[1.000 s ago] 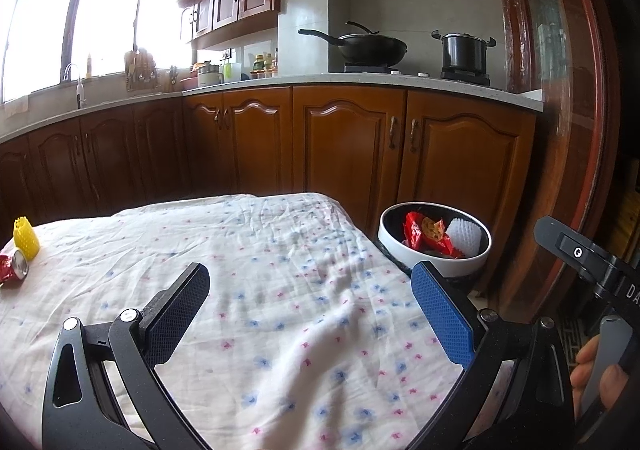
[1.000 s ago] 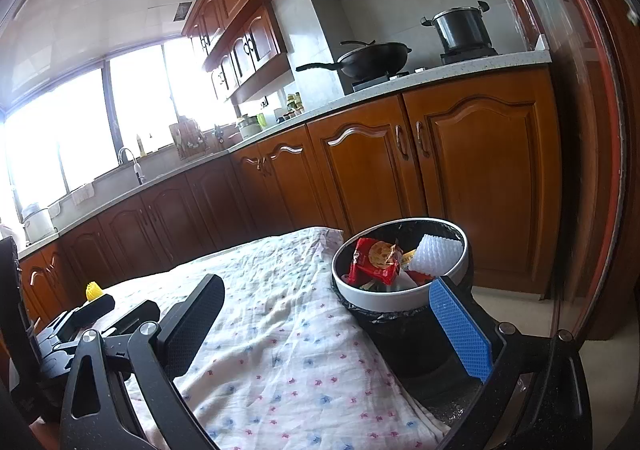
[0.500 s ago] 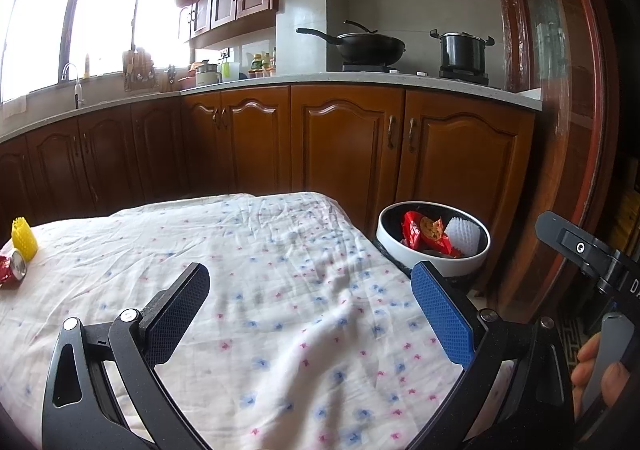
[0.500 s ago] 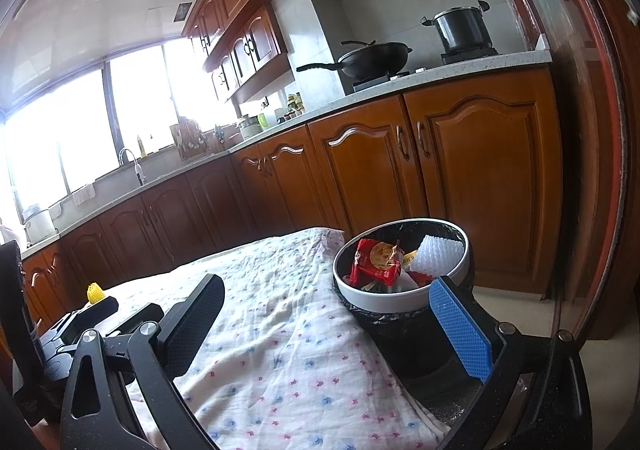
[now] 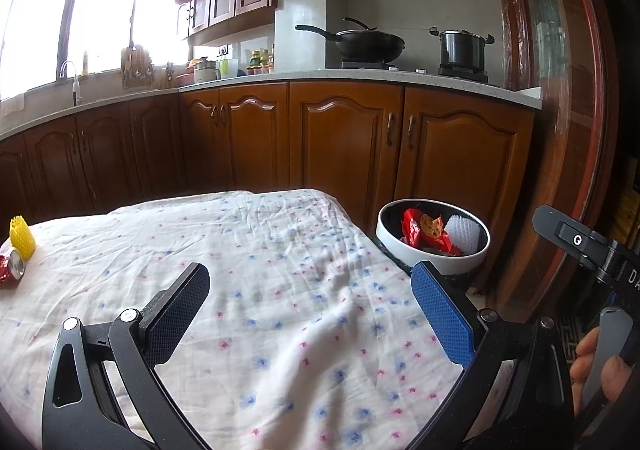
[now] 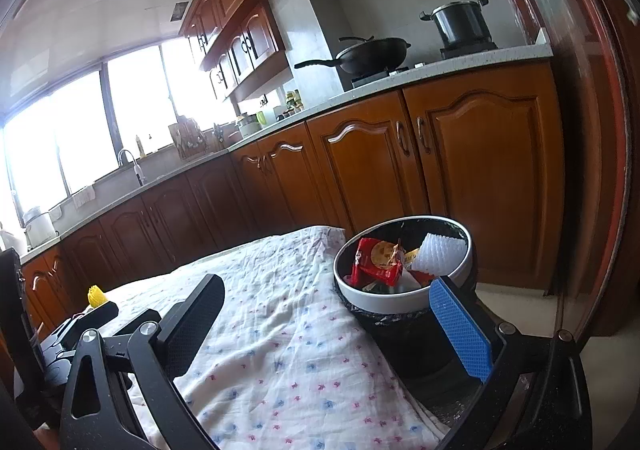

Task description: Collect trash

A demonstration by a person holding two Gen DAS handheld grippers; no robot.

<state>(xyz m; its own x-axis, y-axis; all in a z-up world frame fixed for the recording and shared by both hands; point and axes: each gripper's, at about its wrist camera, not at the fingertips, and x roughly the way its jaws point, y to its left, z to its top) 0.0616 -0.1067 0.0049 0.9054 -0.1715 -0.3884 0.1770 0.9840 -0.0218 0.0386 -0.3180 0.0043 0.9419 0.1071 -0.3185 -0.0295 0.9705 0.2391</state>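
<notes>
A white-rimmed trash bin (image 5: 476,254) (image 6: 380,300) with a black liner stands off the table's right end. It holds a red snack wrapper (image 5: 420,230) (image 6: 376,264) and a white foam net (image 5: 462,232) (image 6: 440,256). A yellow foam net (image 5: 22,236) (image 6: 96,296) and a crushed red can (image 5: 10,268) lie at the table's far left. My left gripper (image 5: 310,310) is open and empty above the floral cloth. My right gripper (image 6: 324,326) is open and empty, its blue finger near the bin's rim.
The table wears a white floral cloth (image 5: 240,270) (image 6: 288,330). Brown kitchen cabinets (image 5: 344,146) with a wok and a pot on the counter run behind. A wooden door frame (image 5: 560,130) rises on the right. The left gripper's body (image 6: 60,334) shows at the right view's left edge.
Both views barely shift; the left view has drifted slightly. Both grippers stay open and empty.
</notes>
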